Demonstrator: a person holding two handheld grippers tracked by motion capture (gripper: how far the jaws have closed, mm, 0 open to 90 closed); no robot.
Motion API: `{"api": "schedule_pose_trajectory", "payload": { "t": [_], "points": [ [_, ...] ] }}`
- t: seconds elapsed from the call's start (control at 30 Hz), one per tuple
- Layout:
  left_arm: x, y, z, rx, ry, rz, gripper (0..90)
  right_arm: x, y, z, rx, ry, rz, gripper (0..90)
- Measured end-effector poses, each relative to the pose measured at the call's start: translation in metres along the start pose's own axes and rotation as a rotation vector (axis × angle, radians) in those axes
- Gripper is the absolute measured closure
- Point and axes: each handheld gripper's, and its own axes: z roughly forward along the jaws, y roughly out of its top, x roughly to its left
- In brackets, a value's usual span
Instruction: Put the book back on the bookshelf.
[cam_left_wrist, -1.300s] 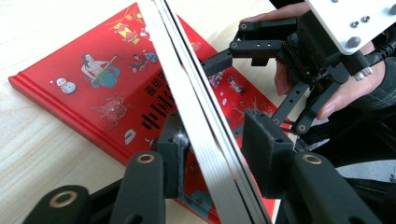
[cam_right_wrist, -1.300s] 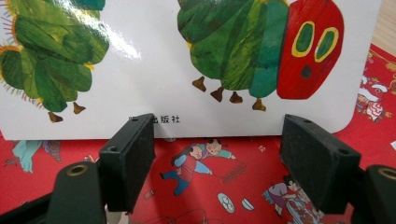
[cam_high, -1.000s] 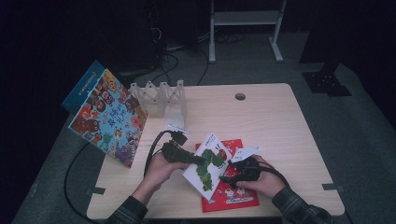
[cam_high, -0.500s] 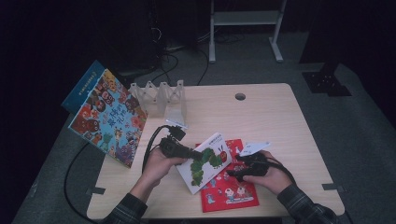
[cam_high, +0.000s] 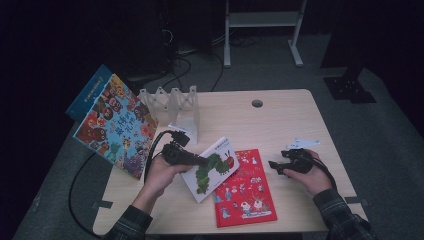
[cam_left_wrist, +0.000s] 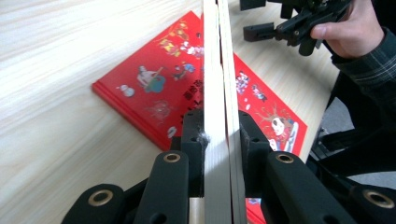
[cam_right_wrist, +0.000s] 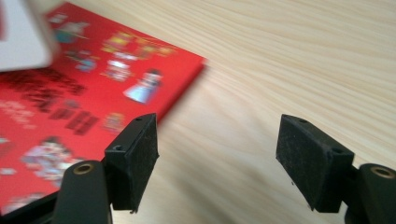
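Caterpillar picture book (cam_high: 211, 169): clamped edge-on between left fingers (cam_left_wrist: 192, 135), tilted above red book (cam_high: 243, 187). Right fingers (cam_right_wrist: 133, 156) wide apart, empty. Risk: one-edge grip lets it pivot and slip.

High view: fixed overhead, looking forward and down across the whole worktop (cam_high: 280, 115). Left gripper view: close, low, sighting along the left tongs (cam_left_wrist: 219, 140) over the red book (cam_left_wrist: 154, 93). Right gripper view: closer still, skimming the wood. Shared by all three: that red book and surrounding worktop.
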Motion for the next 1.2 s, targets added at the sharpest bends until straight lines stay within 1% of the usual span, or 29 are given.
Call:
{"api": "schedule_pose_trajectory", "payload": {
  "t": [0.03, 0.1, 0.17, 0.2, 0.3, 0.37, 0.43, 0.5, 0.57, 0.7, 0.83, 0.97, 1.1, 1.2],
  "points": [
    [0.001, 0.000, -0.002, -0.001, 0.007, 0.000, 76.1, -0.003, -0.001, 0.000, 0.005, -0.012, 0.010, 27.9],
    [0.003, 0.000, -0.006, -0.008, 0.022, 0.000, 76.1, -0.009, -0.003, 0.000, 0.013, -0.034, 0.014, 27.9],
    [0.007, -0.001, -0.012, -0.018, 0.038, -0.005, 76.1, -0.013, -0.005, 0.001, 0.026, -0.066, 0.009, 27.9],
    [0.008, -0.001, -0.013, -0.024, 0.043, -0.010, 76.1, -0.016, -0.006, 0.002, 0.032, -0.076, 0.016, 27.9],
    [0.013, -0.004, -0.021, -0.036, 0.077, -0.023, 76.1, -0.020, -0.008, 0.005, 0.048, -0.088, 0.034, 27.9],
    [0.016, -0.005, -0.025, -0.042, 0.091, -0.027, 76.1, -0.022, -0.009, 0.006, 0.062, -0.101, 0.038, 27.3],
    [0.020, -0.006, -0.030, -0.052, 0.105, -0.036, 76.1, -0.023, -0.010, 0.007, 0.056, -0.109, 0.034, 27.0],
    [0.023, -0.007, -0.035, -0.063, 0.126, -0.044, 76.1, -0.025, -0.011, 0.008, 0.052, -0.117, 0.030, 23.7],
    [0.027, -0.008, -0.039, -0.069, 0.149, -0.055, 76.1, -0.026, -0.012, 0.009, 0.040, -0.122, 0.038, 20.3],
    [0.034, -0.011, -0.048, -0.076, 0.187, -0.079, 76.1, -0.027, -0.013, 0.010, 0.020, -0.128, 0.044, 16.8],
    [0.040, -0.013, -0.054, -0.088, 0.216, -0.097, 76.1, -0.027, -0.014, 0.011, 0.017, -0.128, 0.043, 16.3],
    [0.047, -0.013, -0.057, -0.085, 0.277, -0.109, 76.1, -0.027, -0.014, 0.011, 0.017, -0.128, 0.042, 16.1],
    [0.055, -0.013, -0.059, -0.088, 0.304, -0.132, 76.1, -0.027, -0.014, 0.011, 0.018, -0.128, 0.041, 15.9],
    [0.059, -0.011, -0.061, -0.097, 0.325, -0.141, 76.1, -0.027, -0.014, 0.011, 0.017, -0.127, 0.041, 15.9]
  ]
}}
